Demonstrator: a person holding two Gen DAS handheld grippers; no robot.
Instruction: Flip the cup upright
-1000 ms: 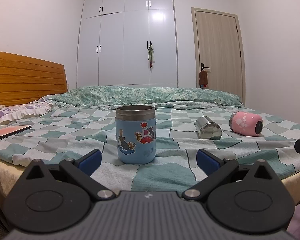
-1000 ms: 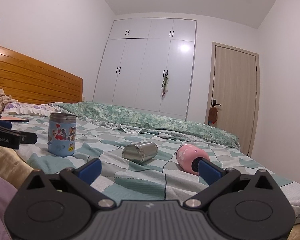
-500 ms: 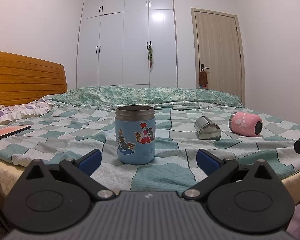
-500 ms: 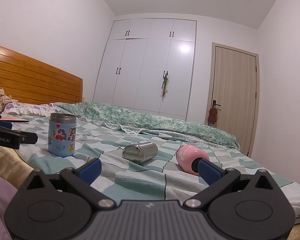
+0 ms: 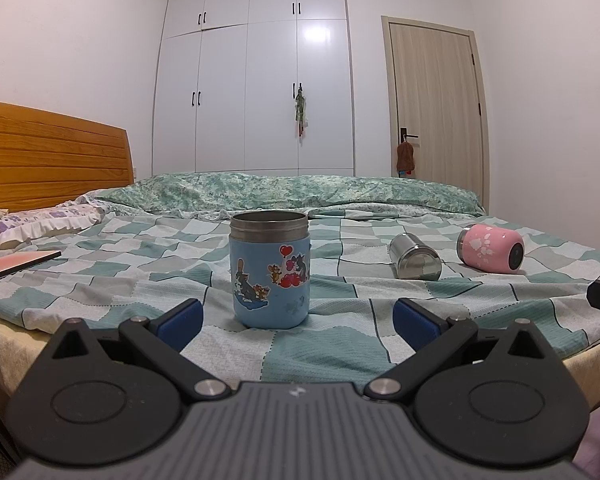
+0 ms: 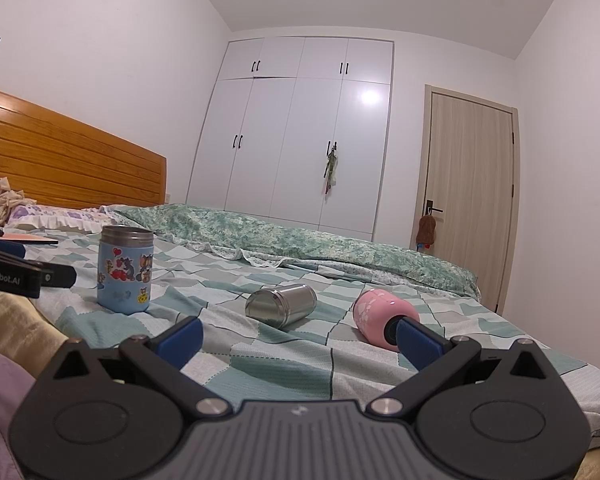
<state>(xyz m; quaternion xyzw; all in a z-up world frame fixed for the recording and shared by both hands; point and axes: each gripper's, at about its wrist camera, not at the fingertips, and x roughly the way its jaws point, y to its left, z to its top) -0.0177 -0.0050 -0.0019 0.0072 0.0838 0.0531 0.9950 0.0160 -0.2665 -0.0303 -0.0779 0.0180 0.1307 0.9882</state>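
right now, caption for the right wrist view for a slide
Open right gripper faces a bed with blue cup upright, steel cup and pink cup on their sides.

The standing cup (image 5: 270, 274) is light blue with cartoon cat and mouse stickers and red hearts, and it has a silver metal rim; to the right a plain silver cup (image 5: 415, 256) lies, and further right a pink cup (image 5: 491, 248) with white paw prints and a dark end. The bed cover (image 5: 324, 356) has a check pattern of teal, grey and white squares, the far quilt (image 5: 292, 192) is green with a mottled leaf print, and the pillow (image 5: 40, 220) is white with purple flowers. The headboard (image 5: 52, 152) is orange-brown wood, the wardrobe (image 5: 256, 80) is white with black handles, the door (image 5: 436, 112) is pale beige, and both grippers are black with blue finger pads (image 5: 180, 316).
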